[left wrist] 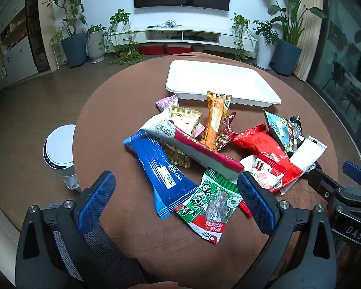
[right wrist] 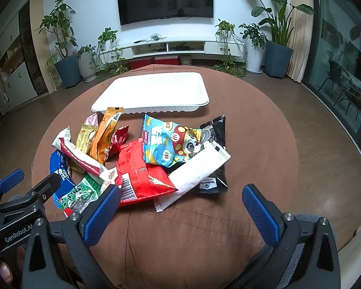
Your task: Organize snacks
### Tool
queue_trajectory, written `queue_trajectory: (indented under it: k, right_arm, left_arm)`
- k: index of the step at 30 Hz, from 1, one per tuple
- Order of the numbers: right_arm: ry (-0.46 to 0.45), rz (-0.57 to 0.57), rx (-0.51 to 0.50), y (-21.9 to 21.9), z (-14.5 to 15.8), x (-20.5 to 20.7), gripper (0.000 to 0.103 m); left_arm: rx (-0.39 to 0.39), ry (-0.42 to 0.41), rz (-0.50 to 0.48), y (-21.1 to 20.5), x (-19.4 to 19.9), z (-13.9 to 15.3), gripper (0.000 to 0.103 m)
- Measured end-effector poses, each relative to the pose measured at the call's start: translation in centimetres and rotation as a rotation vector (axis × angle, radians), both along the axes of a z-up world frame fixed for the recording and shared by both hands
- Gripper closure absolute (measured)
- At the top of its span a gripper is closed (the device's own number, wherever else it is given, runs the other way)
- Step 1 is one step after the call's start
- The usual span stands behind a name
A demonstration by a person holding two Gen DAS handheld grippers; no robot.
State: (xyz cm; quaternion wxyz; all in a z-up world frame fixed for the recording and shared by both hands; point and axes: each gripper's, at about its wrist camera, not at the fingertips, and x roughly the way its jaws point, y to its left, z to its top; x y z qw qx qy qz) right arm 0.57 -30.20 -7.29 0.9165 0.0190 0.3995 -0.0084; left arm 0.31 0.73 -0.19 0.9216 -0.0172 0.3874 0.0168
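A heap of snack packets lies on the round brown table point(left wrist: 113, 101). A white tray point(left wrist: 219, 82) point(right wrist: 154, 91) sits empty behind the heap. My left gripper point(left wrist: 178, 192) is open above the near end of the blue roll-cake packet point(left wrist: 161, 168) and the green nut packet point(left wrist: 211, 204). My right gripper point(right wrist: 180, 204) is open over bare cloth, just short of the red packet point(right wrist: 142, 173) and the long white packet point(right wrist: 195, 173). Nothing is held by either one. A cartoon-printed blue bag point(right wrist: 168, 142) and a black bag point(right wrist: 216, 130) lie further back.
A white cylindrical appliance point(left wrist: 60, 151) stands on the floor left of the table. The other gripper's body shows at the right edge of the left view point(left wrist: 344, 192) and the left edge of the right view point(right wrist: 19, 200). Potted plants and a TV stand line the far wall.
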Motion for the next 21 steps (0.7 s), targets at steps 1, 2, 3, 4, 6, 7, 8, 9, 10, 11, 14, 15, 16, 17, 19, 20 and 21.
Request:
queue_trajectory:
  k: [1,2,3,4,6,7,8,9,10,11,14,15,16,17,19,20,21]
  right_arm:
    - [0.001,0.000,0.000,0.00,0.00,0.00,0.000]
    - [0.002,0.000,0.000,0.00,-0.06,-0.03,0.000]
    - [0.002,-0.001,0.000,-0.01,-0.04,-0.03,0.000]
    - [0.003,0.000,0.000,0.08,-0.16,0.02,0.000]
    - [0.002,0.000,0.000,0.08,-0.15,0.02,0.000]
    - [0.002,0.000,0.000,0.09,-0.17,0.02,0.000]
    - [0.002,0.000,0.000,0.08,-0.15,0.04,0.000]
    - [0.001,0.000,0.000,0.09,-0.23,-0.02,0.000]
    - [0.003,0.000,0.000,0.08,-0.16,0.04,0.000]
    - [0.004,0.000,0.000,0.08,-0.13,0.04,0.000]
    - [0.003,0.001,0.000,0.10,-0.18,0.02,0.000]
    - [0.003,0.001,0.000,0.08,-0.13,0.05,0.000]
    - [0.003,0.001,0.000,0.09,-0.13,0.05,0.000]
    - [0.003,0.001,0.000,0.08,-0.12,0.06,0.000]
    - [0.003,0.000,-0.001,0.08,-0.12,0.06,0.000]
    - [0.003,0.001,0.000,0.07,-0.11,0.07,0.000]
    - [0.004,0.001,0.000,0.09,-0.19,0.03,0.000]
  left_arm:
    - [0.000,0.000,0.000,0.01,-0.01,-0.01,0.000]
    - [0.000,0.000,0.000,0.03,-0.01,-0.02,0.000]
    - [0.000,0.000,0.000,0.03,-0.01,-0.03,0.000]
    - [-0.001,0.000,0.000,0.02,0.00,-0.02,0.000]
    - [-0.001,0.000,0.000,0.01,0.00,-0.01,0.000]
    - [0.000,0.000,0.000,0.02,0.00,-0.02,0.000]
    - [-0.001,0.000,0.000,0.01,0.01,-0.01,0.000]
    - [0.000,0.000,0.000,0.04,0.00,-0.03,0.000]
    - [0.000,0.001,0.000,0.03,0.01,-0.02,0.000]
    - [-0.001,0.000,0.000,0.02,0.00,-0.01,0.000]
    - [-0.001,0.000,0.000,0.02,0.01,-0.02,0.000]
    - [-0.001,0.000,0.000,0.01,0.02,-0.02,0.000]
    - [-0.001,0.000,0.000,0.01,0.02,-0.02,0.000]
    - [-0.001,0.000,0.000,0.03,0.02,-0.04,0.000]
    - [-0.001,0.001,0.000,0.01,0.02,-0.02,0.000]
    - [-0.001,0.000,0.000,0.01,0.02,-0.02,0.000]
    - [-0.001,0.001,0.000,0.00,0.03,-0.01,0.000]
